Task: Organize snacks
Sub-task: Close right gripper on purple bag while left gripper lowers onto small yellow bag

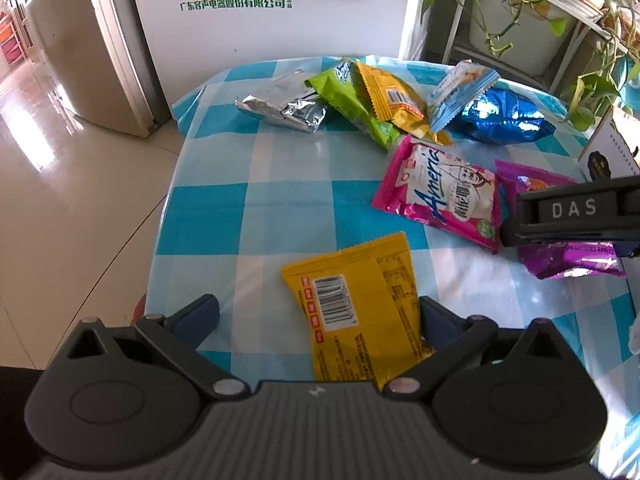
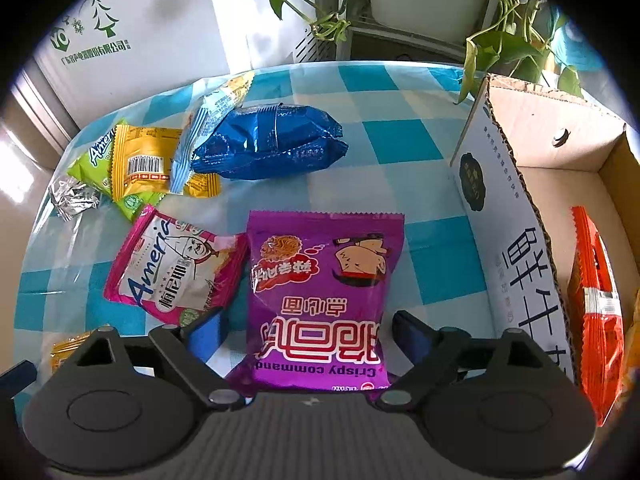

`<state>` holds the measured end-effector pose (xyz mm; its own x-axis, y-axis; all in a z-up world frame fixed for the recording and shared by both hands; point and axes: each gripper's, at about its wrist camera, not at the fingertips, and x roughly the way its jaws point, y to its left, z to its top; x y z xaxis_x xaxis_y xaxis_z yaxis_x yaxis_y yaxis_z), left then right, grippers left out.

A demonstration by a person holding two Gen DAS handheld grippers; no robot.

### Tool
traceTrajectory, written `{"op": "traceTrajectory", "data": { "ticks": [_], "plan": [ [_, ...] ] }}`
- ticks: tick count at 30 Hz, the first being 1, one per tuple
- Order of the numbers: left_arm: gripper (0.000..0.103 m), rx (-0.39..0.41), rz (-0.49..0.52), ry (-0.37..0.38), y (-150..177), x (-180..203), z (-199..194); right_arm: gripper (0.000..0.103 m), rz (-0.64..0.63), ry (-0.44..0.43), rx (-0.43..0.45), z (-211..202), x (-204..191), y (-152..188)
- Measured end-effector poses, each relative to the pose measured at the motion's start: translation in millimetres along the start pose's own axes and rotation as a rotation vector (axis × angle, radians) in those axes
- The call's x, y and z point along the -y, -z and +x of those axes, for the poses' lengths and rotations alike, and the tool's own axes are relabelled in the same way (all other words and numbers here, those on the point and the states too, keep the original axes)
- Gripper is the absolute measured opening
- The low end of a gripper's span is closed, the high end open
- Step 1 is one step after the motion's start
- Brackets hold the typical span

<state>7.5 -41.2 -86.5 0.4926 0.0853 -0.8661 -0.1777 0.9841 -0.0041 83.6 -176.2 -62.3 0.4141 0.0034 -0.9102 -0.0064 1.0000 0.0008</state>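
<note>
From the left wrist, the left tool (image 1: 318, 318) is spread wide over a flat yellow snack bag (image 1: 354, 304) on the checked surface (image 1: 248, 208); the bag's long side runs away from the tool.

From the right wrist, the right tool (image 2: 306, 330) is wide too, not pinching. A shiny purple bag (image 2: 320, 296) lies between its fingers, pointing away. The cardboard box (image 2: 516, 240) sits just to the right.

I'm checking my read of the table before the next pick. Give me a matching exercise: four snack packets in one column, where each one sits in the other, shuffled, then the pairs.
Things:
1. purple packet
2. orange packet
3. blue packet
4. silver packet

Places:
A. inside the cardboard box
B. between the open jaws of the right gripper
C. at the far left end of the snack pile
D. on the tablecloth beyond the purple one, under a pale blue packet's edge

Pairs: 1-B, 2-A, 3-D, 4-C
</note>
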Motion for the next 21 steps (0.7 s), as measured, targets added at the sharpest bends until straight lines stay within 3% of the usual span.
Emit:
{"op": "traceTrajectory", "data": {
  "ticks": [7, 11, 15, 19, 21],
  "plan": [
    [0.101, -0.016, 0.004, 0.010, 1.4, 1.0, -3.3, 0.093, 0.008, 0.016, 0.002, 0.7, 0.9, -0.1],
    [0.099, -0.004, -0.021, 0.064, 1.7, 0.6, -6.6, 0.085, -0.002, 0.034, 0.010, -1.6, 1.5, 1.0],
    [0.084, 0.026, -0.022, 0.068, 2.1, -0.1, -10.3, 0.071, -0.022, 0.030, 0.026, -7.0, 2.4, 2.7],
    [0.065, 0.049, -0.032, 0.088, 0.7, -3.8, -14.1, 0.070, -0.014, 0.004, 0.029, -10.4, 6.3, 4.7],
    [0.063, 0.052, -0.042, 0.105, 0.3, -5.9, -15.6, 0.069, -0.019, -0.006, 0.029, -12.6, 6.4, 7.0]
  ]
}}
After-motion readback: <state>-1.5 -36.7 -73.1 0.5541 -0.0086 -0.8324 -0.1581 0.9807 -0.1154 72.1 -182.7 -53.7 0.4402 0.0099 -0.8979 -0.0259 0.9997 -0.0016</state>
